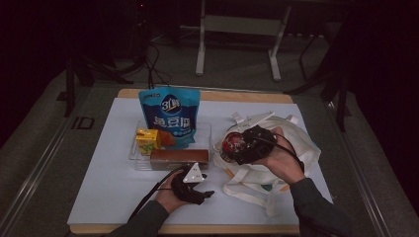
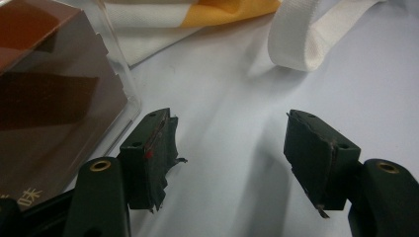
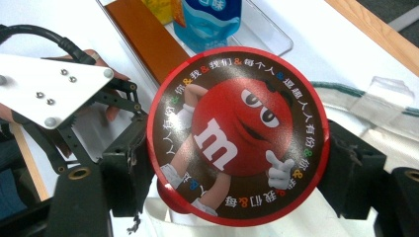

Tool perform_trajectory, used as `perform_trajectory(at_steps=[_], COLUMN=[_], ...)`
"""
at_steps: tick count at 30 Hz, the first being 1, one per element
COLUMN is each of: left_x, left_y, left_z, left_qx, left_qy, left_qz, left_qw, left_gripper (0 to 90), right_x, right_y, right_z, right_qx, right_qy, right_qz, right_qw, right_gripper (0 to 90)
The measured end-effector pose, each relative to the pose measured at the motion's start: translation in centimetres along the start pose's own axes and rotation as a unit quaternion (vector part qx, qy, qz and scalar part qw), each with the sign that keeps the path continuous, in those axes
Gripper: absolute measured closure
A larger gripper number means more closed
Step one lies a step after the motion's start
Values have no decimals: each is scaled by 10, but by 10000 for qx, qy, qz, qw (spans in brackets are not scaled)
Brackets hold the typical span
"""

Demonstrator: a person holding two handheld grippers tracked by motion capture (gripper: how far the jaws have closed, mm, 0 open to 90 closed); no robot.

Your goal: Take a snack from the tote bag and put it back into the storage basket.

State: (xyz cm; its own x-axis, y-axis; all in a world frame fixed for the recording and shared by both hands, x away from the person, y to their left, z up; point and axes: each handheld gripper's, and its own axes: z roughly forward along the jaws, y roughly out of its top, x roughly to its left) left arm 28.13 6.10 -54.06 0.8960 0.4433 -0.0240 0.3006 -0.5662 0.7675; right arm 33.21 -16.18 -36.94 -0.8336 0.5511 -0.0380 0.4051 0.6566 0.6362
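Hiding the right gripper [image 3: 237,163] pads, a candy tin [image 3: 237,136].

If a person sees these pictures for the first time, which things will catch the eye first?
First, the round red candy tub, held between the jaws of the right gripper above the white cloth bag. Next, the tall blue snack pouch standing in the clear tray at the table's middle. The left gripper hovers open beside that tray.

In the right gripper view, the right gripper [image 3: 237,163] clamps a round red-rimmed candy tin [image 3: 237,136] between its two black fingers [image 3: 123,168], lid facing the camera. Beyond it lie a clear tray [image 3: 269,32], a brown box [image 3: 148,37] and a blue pouch [image 3: 210,17]. The left gripper [image 3: 74,98] sits at the left, over the white worktop [image 3: 316,39].
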Motion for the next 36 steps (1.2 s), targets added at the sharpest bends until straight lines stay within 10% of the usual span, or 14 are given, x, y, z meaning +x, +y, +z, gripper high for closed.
perform_trajectory(at_steps=[36], left_x=[0], left_y=[0], left_z=[0], left_qx=[7], left_qy=[-19], left_qz=[-12], left_qw=[10000], left_gripper=[360], right_x=[9], right_y=[29], right_z=[13], right_qx=[-127], right_qy=[70], right_qz=[-100], right_qw=[9998], right_gripper=[256])
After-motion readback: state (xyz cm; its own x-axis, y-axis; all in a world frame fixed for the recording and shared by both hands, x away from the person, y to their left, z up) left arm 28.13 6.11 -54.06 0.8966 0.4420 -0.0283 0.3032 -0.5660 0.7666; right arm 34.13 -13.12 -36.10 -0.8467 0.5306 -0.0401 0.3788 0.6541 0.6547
